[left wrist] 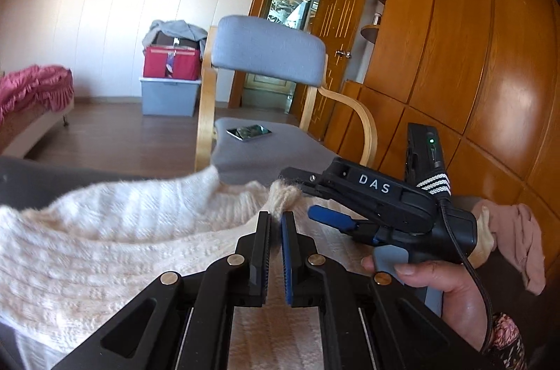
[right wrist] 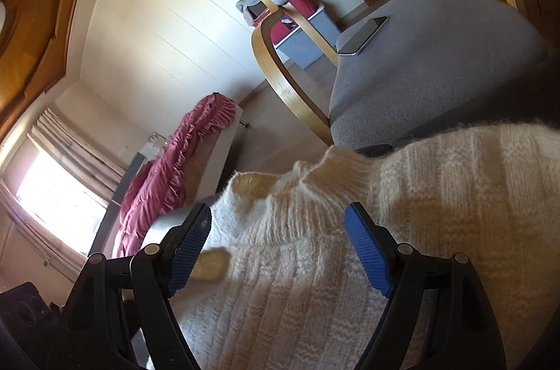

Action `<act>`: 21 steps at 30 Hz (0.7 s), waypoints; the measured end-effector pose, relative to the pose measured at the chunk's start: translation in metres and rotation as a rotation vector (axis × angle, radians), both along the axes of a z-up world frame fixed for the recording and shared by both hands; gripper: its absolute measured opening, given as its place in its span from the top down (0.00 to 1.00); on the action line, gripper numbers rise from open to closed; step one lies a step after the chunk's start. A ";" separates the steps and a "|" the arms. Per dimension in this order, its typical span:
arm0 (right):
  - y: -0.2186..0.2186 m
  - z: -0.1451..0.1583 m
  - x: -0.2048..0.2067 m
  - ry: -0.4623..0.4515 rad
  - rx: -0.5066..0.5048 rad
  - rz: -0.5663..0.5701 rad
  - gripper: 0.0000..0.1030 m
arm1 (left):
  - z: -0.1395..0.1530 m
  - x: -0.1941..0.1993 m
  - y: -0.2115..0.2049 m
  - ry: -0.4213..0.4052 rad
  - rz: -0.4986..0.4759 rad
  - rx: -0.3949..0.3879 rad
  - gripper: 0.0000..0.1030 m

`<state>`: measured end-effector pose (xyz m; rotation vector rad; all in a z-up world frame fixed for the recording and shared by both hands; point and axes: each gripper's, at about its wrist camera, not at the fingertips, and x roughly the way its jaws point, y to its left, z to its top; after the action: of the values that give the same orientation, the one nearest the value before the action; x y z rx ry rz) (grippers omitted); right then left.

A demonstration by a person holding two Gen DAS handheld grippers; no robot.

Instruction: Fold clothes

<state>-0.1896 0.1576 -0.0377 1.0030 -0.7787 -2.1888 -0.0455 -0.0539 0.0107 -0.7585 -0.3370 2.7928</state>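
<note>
A cream knitted sweater (left wrist: 105, 230) lies spread on a dark surface (left wrist: 31, 177). In the left wrist view, my left gripper (left wrist: 276, 218) is shut on a ribbed edge of the sweater (left wrist: 285, 195), which bunches up just past the fingertips. Close to its right, a hand (left wrist: 441, 282) holds my right gripper (left wrist: 302, 195), with its jaws apart beside that same ribbed edge. In the right wrist view, the right gripper (right wrist: 278, 230) is rolled to one side and open. Its blue pads (right wrist: 367, 251) stand wide either side of the sweater (right wrist: 315, 265) near the ribbed neck, without pressing on it.
A grey wooden-armed chair (left wrist: 266, 51) stands just beyond the sweater, with a phone (left wrist: 248, 132) on its seat. A pink garment (left wrist: 518, 240) lies at the right. A wooden wardrobe (left wrist: 455, 37) fills the right side. A red box on a grey bin (left wrist: 169, 83) and a pink-covered bed (left wrist: 31, 90) stand further back.
</note>
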 end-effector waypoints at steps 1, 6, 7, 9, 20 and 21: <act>0.002 0.000 0.000 0.000 -0.009 -0.005 0.21 | -0.003 -0.002 0.000 -0.009 -0.008 0.014 0.95; 0.012 -0.002 0.000 -0.001 -0.044 -0.040 0.21 | -0.011 -0.016 0.008 -0.042 -0.041 0.051 0.95; 0.014 -0.002 0.000 0.000 -0.048 -0.044 0.21 | -0.013 -0.019 0.009 -0.051 -0.046 0.054 0.95; 0.015 -0.002 0.000 0.000 -0.051 -0.049 0.21 | -0.020 -0.027 0.013 -0.093 -0.061 0.069 0.95; 0.009 -0.003 0.004 0.009 -0.002 -0.035 0.21 | -0.046 -0.037 0.018 -0.320 -0.178 0.229 0.86; 0.008 -0.003 0.003 0.012 0.007 -0.033 0.21 | -0.046 -0.034 0.016 -0.331 -0.188 0.252 0.85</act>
<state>-0.1861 0.1658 -0.0402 0.9865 -0.7879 -2.2251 -0.0797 -0.0380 -0.0354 -1.1228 -0.6258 2.3881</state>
